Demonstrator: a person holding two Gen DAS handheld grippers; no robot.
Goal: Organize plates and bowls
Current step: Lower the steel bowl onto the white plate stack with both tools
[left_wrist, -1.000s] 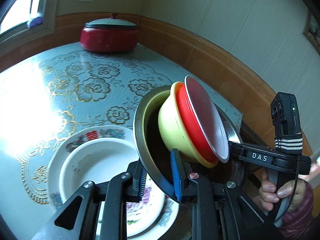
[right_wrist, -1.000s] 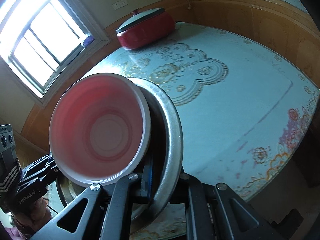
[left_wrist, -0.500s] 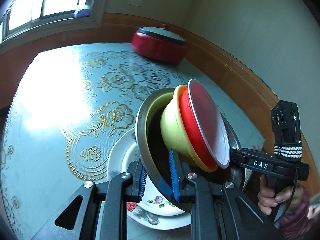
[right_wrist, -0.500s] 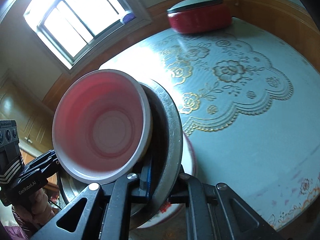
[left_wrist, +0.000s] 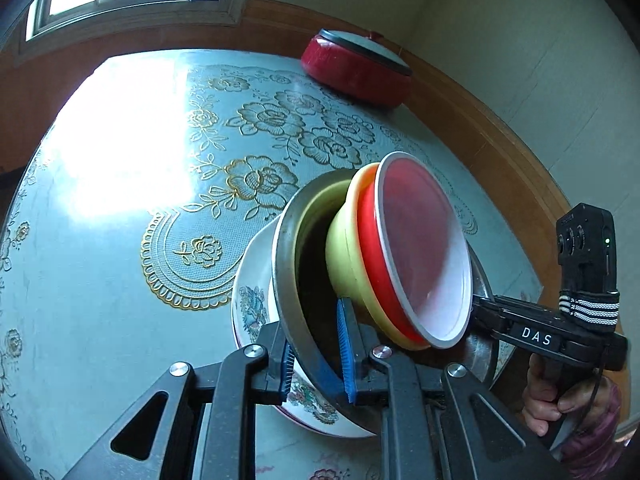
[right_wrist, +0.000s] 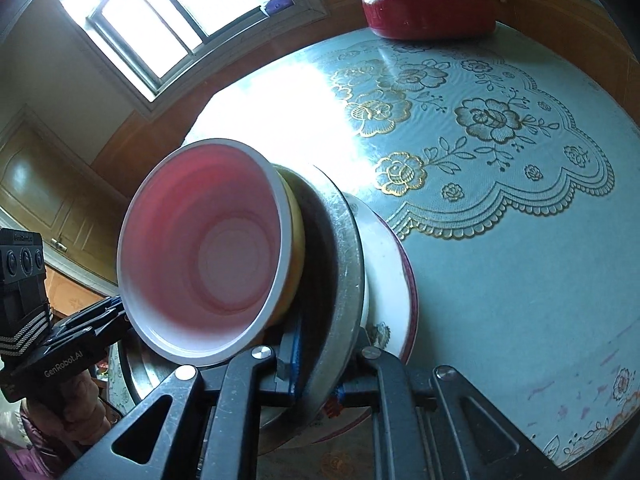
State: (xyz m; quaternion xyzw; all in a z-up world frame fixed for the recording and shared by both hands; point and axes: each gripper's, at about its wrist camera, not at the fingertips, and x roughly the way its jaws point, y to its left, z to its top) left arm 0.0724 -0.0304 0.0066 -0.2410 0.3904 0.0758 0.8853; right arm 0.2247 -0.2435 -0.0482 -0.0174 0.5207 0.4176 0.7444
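A steel bowl holds a yellow bowl with a red, white-rimmed bowl nested in it. My left gripper is shut on the steel bowl's near rim. My right gripper is shut on the opposite rim of the steel bowl. The stack sits just over a white flowered plate, which also shows in the right wrist view. The red bowl's pink inside faces the right camera. Whether the steel bowl touches the plate is hidden.
A red lidded pot stands at the table's far edge by the wall, also in the right wrist view. The table has a blue cloth with gold flowers. A window glares onto it.
Both grippers have carried the bowl stack across the table and over the flowered plate, which now lies mostly beneath the steel bowl. The grips have not changed.
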